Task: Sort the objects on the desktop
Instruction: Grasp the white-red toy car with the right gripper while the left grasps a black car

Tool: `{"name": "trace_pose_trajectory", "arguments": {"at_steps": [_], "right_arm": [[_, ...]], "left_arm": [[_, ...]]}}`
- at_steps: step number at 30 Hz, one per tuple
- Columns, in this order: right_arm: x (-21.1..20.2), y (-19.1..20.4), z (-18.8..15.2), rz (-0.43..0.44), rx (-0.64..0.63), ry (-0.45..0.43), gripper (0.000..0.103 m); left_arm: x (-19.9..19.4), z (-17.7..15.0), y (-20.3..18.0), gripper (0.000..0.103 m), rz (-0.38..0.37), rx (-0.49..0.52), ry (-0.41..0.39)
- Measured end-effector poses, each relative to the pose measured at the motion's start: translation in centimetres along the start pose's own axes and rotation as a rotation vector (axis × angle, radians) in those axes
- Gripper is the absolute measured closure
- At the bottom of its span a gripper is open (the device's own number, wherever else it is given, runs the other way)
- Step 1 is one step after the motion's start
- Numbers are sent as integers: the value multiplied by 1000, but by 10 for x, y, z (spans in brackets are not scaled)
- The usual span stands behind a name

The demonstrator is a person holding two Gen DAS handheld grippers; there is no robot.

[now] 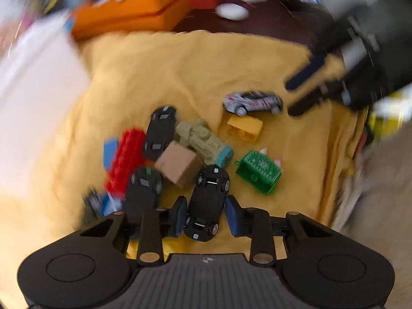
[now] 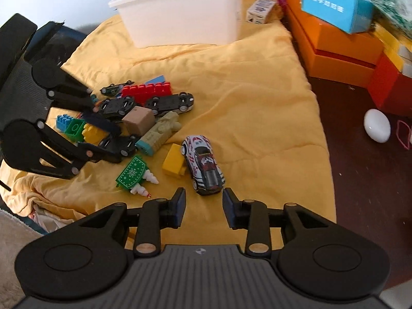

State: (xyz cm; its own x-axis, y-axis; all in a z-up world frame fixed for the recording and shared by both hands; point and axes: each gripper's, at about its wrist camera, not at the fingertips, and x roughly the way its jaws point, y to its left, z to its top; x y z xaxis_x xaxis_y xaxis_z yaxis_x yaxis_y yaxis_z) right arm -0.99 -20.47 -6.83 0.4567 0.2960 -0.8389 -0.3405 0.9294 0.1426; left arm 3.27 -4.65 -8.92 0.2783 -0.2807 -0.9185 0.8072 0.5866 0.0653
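An upturned black toy car (image 1: 206, 203) lies wheels-up between the fingers of the left gripper (image 1: 206, 216); the near pad looks to touch its side while the other stands a little off, so the gripper is set narrow around it rather than plainly clamped. It belongs to a heap of toys on a yellow cloth (image 2: 244, 90): a cardboard cube (image 1: 179, 166) just beyond it, two more overturned black cars (image 1: 161, 132), a red studded block (image 1: 126, 159), a tan toy figure (image 1: 203, 139) and a green ornament (image 1: 258, 171). The right gripper (image 2: 203, 206) hangs half open and empty just behind a white and red race car (image 2: 203, 164), which touches a yellow brick (image 2: 173, 161). A white bin (image 2: 180, 13) stands at the cloth's far edge, with orange boxes (image 2: 334, 43) beside it on the dark bench (image 2: 360, 180).
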Motion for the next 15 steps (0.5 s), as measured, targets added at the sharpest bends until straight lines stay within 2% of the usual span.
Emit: {"name": "trace_pose_trajectory", "arguments": {"at_steps": [2, 7, 9, 11, 12, 15], "right_arm": [[-2, -1, 1, -2, 5, -8, 67], [2, -2, 4, 25, 1, -9, 67], [5, -2, 6, 37, -8, -2, 67], [6, -1, 9, 47, -23, -3, 67], [7, -1, 10, 50, -32, -7, 67], [8, -1, 13, 54, -45, -17, 67]], "left_arm": [[-6, -7, 7, 69, -64, -145, -5], [-16, -24, -10, 69, -174, -369, -25], [-16, -28, -14, 69, -140, -391, -42], [-18, -28, -21, 64, -60, -386, -65], [-19, -26, -24, 61, -25, -371, -72], [-24, -20, -36, 61, 87, -284, -100]]}}
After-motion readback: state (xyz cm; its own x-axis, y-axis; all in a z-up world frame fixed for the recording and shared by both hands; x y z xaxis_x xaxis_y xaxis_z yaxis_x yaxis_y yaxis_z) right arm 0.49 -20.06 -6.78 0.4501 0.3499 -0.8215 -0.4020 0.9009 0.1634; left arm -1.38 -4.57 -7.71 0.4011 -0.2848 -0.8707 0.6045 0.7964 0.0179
